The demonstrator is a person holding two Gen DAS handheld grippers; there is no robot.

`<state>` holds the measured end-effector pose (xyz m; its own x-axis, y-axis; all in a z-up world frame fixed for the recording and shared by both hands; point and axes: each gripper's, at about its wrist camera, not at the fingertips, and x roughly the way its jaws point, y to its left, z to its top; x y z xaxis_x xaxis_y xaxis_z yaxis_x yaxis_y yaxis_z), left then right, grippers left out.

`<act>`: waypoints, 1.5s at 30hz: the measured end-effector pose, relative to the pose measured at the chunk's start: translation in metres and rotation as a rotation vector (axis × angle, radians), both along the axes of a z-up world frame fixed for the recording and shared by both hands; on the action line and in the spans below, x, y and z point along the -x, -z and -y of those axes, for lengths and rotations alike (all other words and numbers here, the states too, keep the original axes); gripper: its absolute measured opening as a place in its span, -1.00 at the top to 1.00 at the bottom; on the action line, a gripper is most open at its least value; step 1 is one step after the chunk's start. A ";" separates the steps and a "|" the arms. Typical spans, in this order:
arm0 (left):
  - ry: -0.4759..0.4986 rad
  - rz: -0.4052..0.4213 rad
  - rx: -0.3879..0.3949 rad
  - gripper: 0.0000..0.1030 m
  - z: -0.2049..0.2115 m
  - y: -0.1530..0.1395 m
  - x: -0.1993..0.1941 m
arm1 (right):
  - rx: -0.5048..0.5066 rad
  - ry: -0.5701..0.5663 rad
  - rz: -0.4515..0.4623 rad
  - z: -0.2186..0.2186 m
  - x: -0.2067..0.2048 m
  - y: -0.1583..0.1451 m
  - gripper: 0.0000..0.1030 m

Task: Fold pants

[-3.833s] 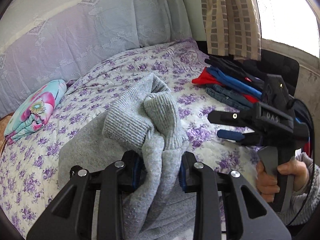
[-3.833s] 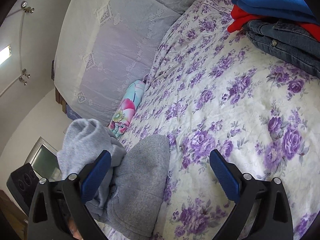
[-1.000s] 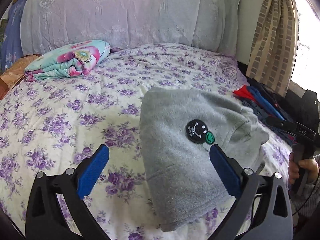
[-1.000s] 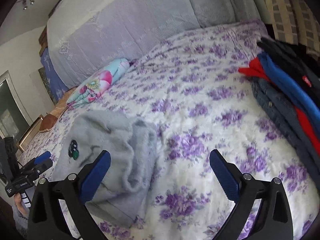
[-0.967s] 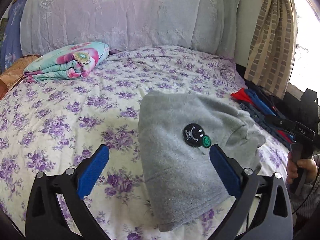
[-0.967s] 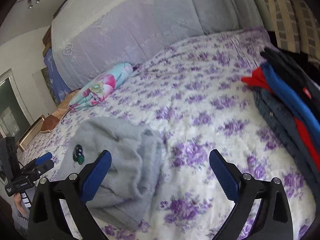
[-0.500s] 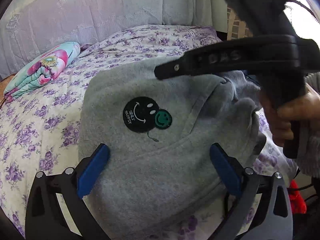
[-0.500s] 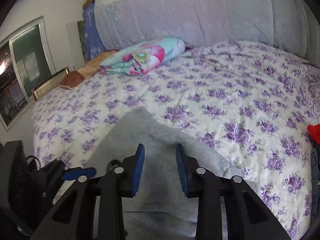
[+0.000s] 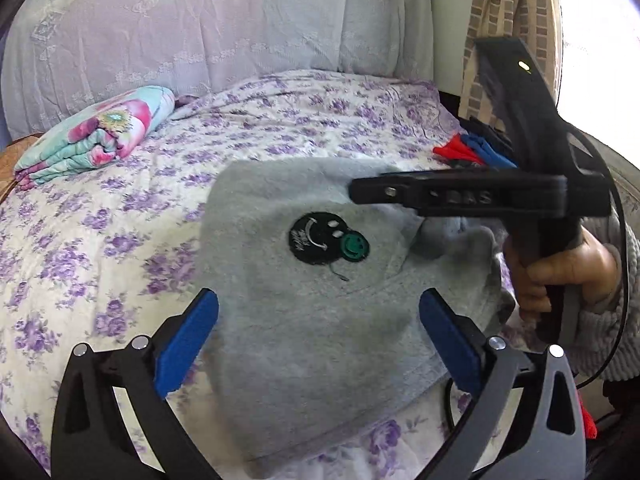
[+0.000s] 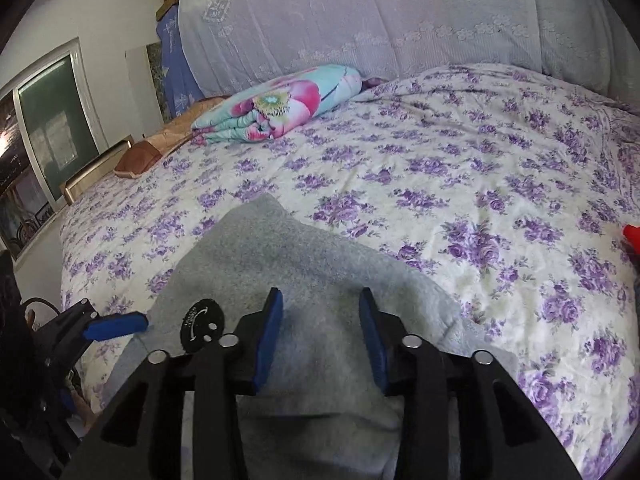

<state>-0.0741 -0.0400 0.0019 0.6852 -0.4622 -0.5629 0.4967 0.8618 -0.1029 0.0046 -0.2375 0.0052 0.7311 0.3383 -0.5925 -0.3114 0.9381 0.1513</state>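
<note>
The grey fleece pants (image 9: 320, 300) lie folded into a thick bundle on the floral bed, with a black and green smiley patch (image 9: 326, 238) on top. My left gripper (image 9: 318, 334) is wide open just above the near part of the bundle and holds nothing. My right gripper (image 10: 320, 332) hovers over the right side of the bundle with its jaws partly closed and a clear gap between the blue pads, nothing held. It shows from the side in the left wrist view (image 9: 460, 196). The pants also show in the right wrist view (image 10: 304, 272).
A folded floral blanket (image 9: 96, 136) lies at the head of the bed by the large grey pillow (image 9: 220, 28). A stack of red, blue and dark clothes (image 9: 472, 150) sits at the bed's right edge under the curtain (image 9: 508, 20).
The right gripper swung in over the pants and narrowed its jaws from wide open. The left gripper pulled back slightly, staying open. The pants stayed in place.
</note>
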 end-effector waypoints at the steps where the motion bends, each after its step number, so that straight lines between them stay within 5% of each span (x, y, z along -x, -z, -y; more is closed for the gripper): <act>1: -0.021 0.015 0.001 -0.92 -0.006 -0.007 -0.001 | 0.004 0.010 0.036 0.003 0.014 -0.007 -0.18; 7: -0.112 -0.008 -0.037 -0.92 -0.014 -0.027 -0.061 | 0.059 0.010 0.052 0.004 0.063 -0.010 -0.24; 14: -0.131 -0.081 -0.172 -0.92 0.015 0.001 -0.123 | 0.146 0.006 -0.039 -0.003 0.066 0.031 -0.41; 21: -0.091 -0.179 -0.099 -0.92 0.008 0.026 -0.141 | 0.063 -0.015 -0.023 0.008 0.062 0.046 -0.46; 28: -0.137 -0.124 -0.101 -0.92 0.005 0.016 -0.127 | 0.057 -0.006 0.004 0.007 0.066 0.044 -0.48; 37: -0.214 -0.071 -0.078 -0.91 -0.019 -0.009 -0.075 | 0.124 -0.013 0.069 -0.009 0.082 0.039 -0.84; 45: -0.252 -0.052 -0.075 -0.91 -0.034 -0.015 -0.042 | -0.020 0.063 0.104 0.014 0.107 0.026 -0.90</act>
<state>-0.0318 -0.0059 0.0164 0.7426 -0.2364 -0.6266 0.2610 0.9638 -0.0543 -0.1027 -0.2519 -0.0210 0.8083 0.3013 -0.5059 -0.2674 0.9533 0.1404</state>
